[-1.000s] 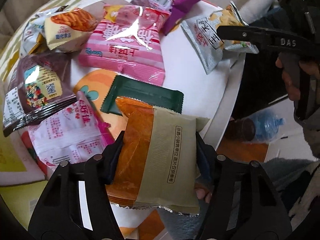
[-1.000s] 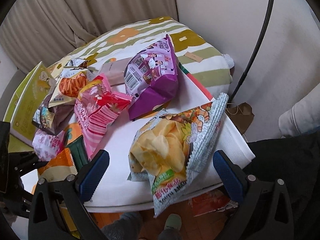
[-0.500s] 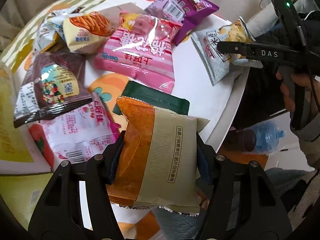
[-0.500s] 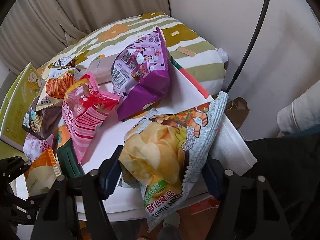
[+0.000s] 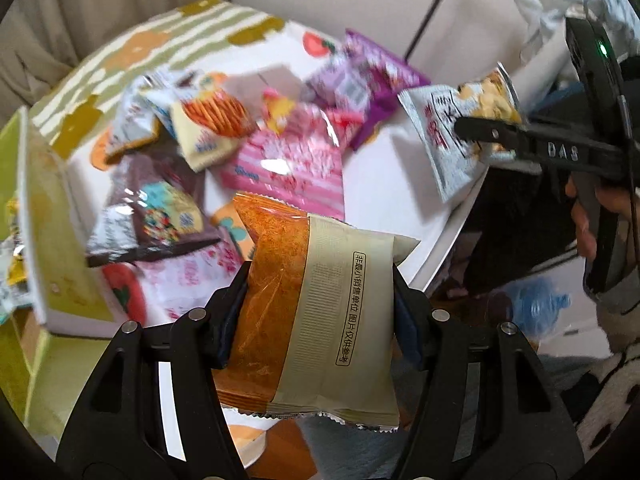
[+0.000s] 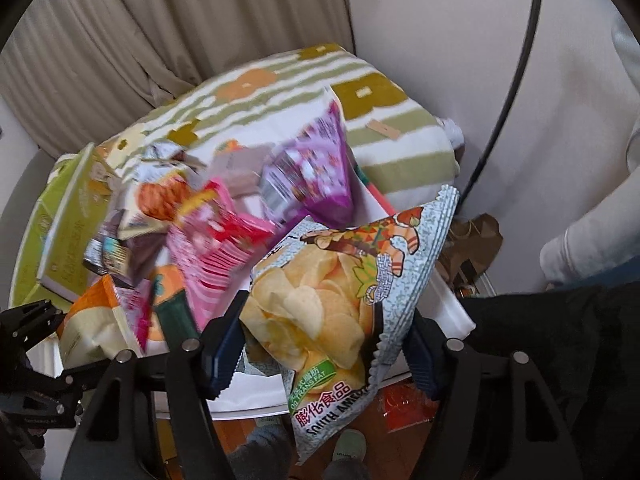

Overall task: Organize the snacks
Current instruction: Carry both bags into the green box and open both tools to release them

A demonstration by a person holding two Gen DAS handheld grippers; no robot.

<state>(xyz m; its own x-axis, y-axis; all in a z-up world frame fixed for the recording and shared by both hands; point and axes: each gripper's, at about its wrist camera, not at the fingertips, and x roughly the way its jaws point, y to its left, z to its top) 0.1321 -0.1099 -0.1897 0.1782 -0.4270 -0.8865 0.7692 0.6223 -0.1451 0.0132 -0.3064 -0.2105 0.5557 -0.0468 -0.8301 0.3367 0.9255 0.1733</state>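
Left gripper point(image 5: 318, 312) clamped on orange-beige packet point(image 5: 320, 312); right gripper point(image 6: 320, 344) clamped on chip bag point(image 6: 340, 300), both above the desk point(image 5: 400, 208).

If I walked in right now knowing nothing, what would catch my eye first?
Probably the two snack packets gripped at once: an orange and beige packet clamped in the left gripper, and a grey chip bag pinched in the right gripper, whose fingers have just closed on it. Behind them, a bright heap of snacks covers the white table, with a pink striped bag in the middle and a purple bag at the back.
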